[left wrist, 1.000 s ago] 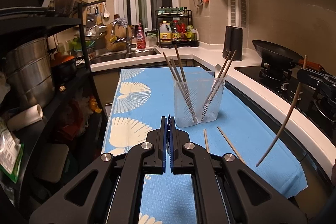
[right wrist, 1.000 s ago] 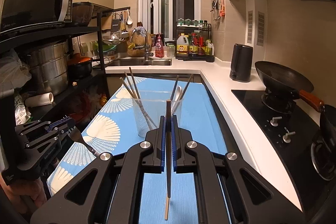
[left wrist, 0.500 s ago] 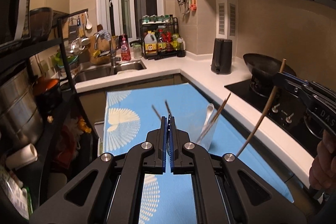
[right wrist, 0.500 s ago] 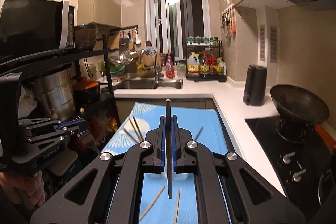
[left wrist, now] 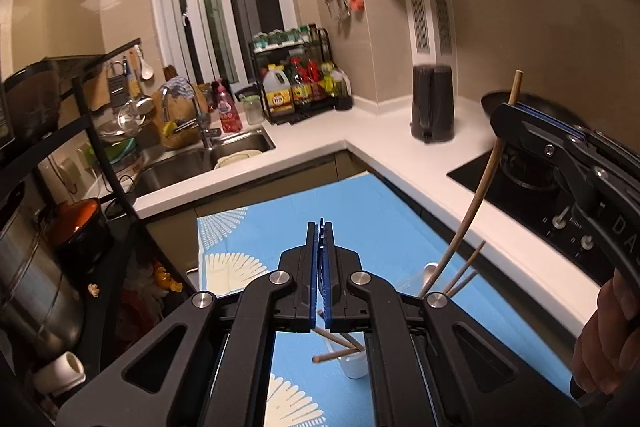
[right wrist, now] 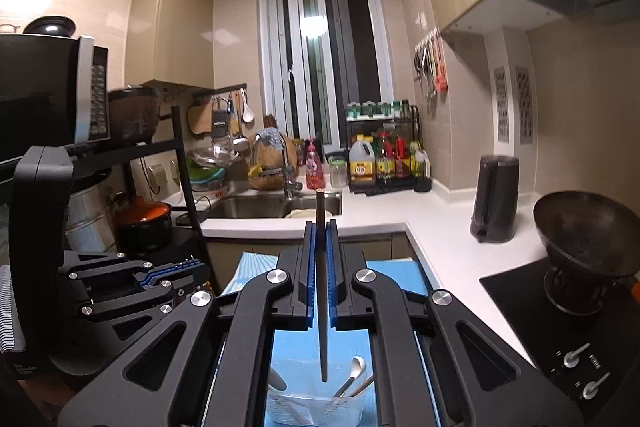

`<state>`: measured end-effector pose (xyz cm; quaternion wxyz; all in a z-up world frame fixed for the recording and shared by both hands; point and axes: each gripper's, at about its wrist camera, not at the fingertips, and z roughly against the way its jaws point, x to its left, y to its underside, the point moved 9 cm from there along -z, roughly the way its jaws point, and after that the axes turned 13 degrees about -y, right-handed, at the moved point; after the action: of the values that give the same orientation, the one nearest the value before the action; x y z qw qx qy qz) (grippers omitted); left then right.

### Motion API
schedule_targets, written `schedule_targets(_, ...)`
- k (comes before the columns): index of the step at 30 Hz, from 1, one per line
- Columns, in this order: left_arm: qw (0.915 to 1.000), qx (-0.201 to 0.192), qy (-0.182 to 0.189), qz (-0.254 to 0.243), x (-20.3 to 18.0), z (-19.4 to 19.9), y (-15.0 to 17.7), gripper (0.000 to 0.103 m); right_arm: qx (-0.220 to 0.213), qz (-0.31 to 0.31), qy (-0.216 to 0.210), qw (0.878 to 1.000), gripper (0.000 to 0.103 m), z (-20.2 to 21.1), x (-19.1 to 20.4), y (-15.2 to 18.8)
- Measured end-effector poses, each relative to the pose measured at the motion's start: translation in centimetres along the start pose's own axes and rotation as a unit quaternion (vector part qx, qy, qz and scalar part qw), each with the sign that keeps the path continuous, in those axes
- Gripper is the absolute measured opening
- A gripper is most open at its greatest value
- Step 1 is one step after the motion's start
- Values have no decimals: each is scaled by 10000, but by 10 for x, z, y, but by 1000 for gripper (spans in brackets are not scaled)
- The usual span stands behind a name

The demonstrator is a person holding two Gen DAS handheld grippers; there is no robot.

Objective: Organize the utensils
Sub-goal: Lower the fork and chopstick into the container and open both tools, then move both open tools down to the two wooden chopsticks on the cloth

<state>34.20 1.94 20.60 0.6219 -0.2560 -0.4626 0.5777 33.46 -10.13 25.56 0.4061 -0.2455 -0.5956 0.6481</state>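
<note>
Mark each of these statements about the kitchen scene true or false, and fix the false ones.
1. The right gripper is shut on a long wooden chopstick. True.
2. The left gripper holds a white spoon. False: its blue pads are shut together with nothing between them.
3. The clear plastic utensil cup sits below the held chopstick's lower tip, on the blue cloth with white fan prints. True.
4. The black wok sits in the steel sink. False: it rests on the stove burner on the right.
5. The tall black kettle stands on the white counter. True.
</note>
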Motion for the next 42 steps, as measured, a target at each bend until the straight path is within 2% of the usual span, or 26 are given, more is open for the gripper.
schedule_targets(7,9982,423,145,-387,-31,-48,38,2,598,-156,-137,9980,5,-39,-22,53)
schedule_targets(13,9958,655,323,-552,-47,-62,63,3,963,-192,-157,9950,6,-55,-25,82)
schedule_targets(15,9958,652,351,-543,-48,-60,64,11,1038,-217,-147,9943,8,-56,-26,87)
schedule_targets(17,9966,562,358,-482,-46,-53,60,35,1114,-249,-163,9933,10,-56,-26,90)
schedule_targets(18,9971,503,366,-446,-45,-49,58,39,1118,-233,-145,9933,13,-55,-25,90)
schedule_targets(19,9974,447,372,-415,-44,-46,55,40,1106,-212,-103,9936,20,-53,-25,89)
schedule_targets(21,9983,307,347,-356,-39,-35,48,41,1043,-190,-44,9944,25,-47,-24,85)
schedule_targets(24,9995,65,268,-174,-29,-15,37,47,916,-74,76,9957,25,-34,-21,73)
schedule_targets(31,9984,-323,164,444,-1,42,32,48,326,238,388,9984,25,23,-7,35)
schedule_targets(36,9966,-358,218,707,5,73,62,48,-33,362,479,9982,25,71,9,31)
schedule_targets(42,9956,-204,274,876,-1,95,125,48,-33,284,453,9986,25,118,26,68)
